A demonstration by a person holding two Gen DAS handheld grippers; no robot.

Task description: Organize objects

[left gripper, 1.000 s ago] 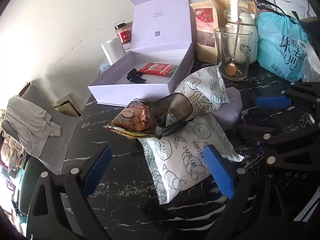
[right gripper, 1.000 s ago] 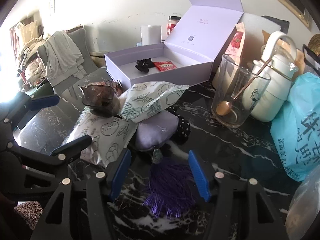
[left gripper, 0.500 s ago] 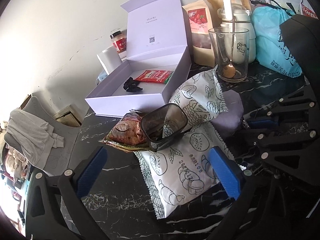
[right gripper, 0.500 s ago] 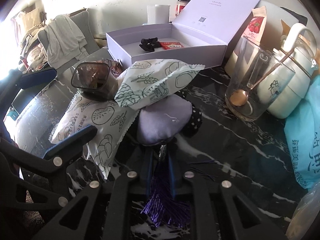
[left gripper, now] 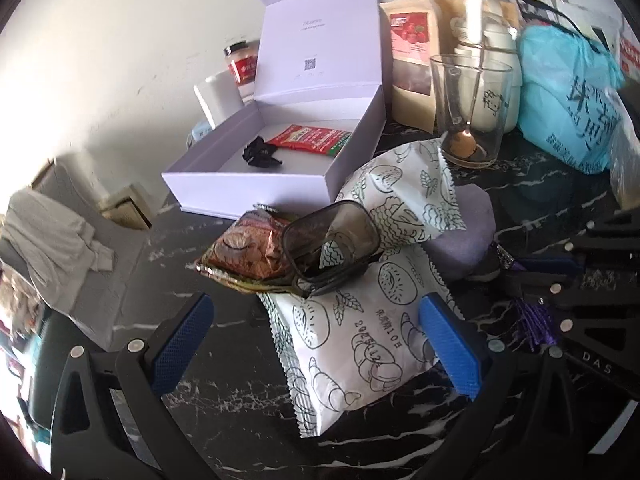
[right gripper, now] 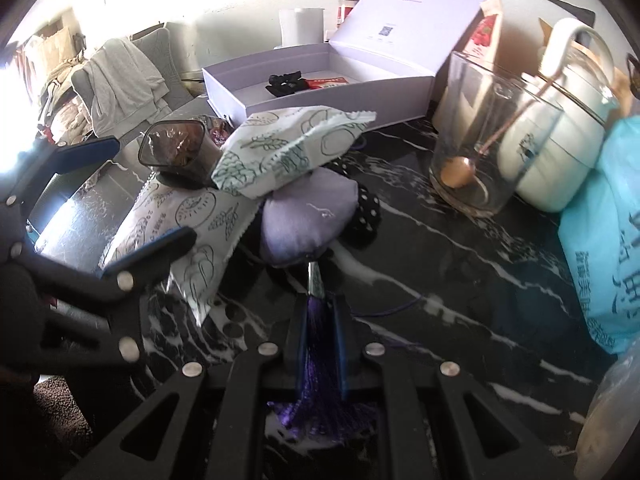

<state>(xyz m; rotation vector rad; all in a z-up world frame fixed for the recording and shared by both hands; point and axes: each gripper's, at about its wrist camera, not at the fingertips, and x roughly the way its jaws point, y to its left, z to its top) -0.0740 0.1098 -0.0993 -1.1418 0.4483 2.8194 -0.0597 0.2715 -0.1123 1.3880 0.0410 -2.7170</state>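
The right gripper (right gripper: 319, 320) is clamped on the purple tassel (right gripper: 318, 336) of a lavender sachet (right gripper: 310, 216) lying on the black marble table (right gripper: 440, 264), while the left gripper (left gripper: 316, 344) hangs with its blue pads wide apart over a white bread packet (left gripper: 360, 344) printed with pastry drawings and digits reading roughly "2026". Toward the table's far edge, the open lilac box (left gripper: 256, 184), its raised lid printed with a QR code, holds a black scrunchie (left gripper: 262, 154) and a red sachet (left gripper: 310, 140). Just beside its right end stand a strawberry-pictured pouch (left gripper: 410, 68) and a glass tumbler (left gripper: 472, 108), near a turquoise bag (left gripper: 568, 104) with dark Chinese characters.

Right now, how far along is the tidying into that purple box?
Done: a black hair tie and a red packet lie in the open purple box. In hand: the right gripper is shut on the purple tassel of the lavender pouch. Left: two bread packets, a snack bag and a dark container; the left gripper is open.
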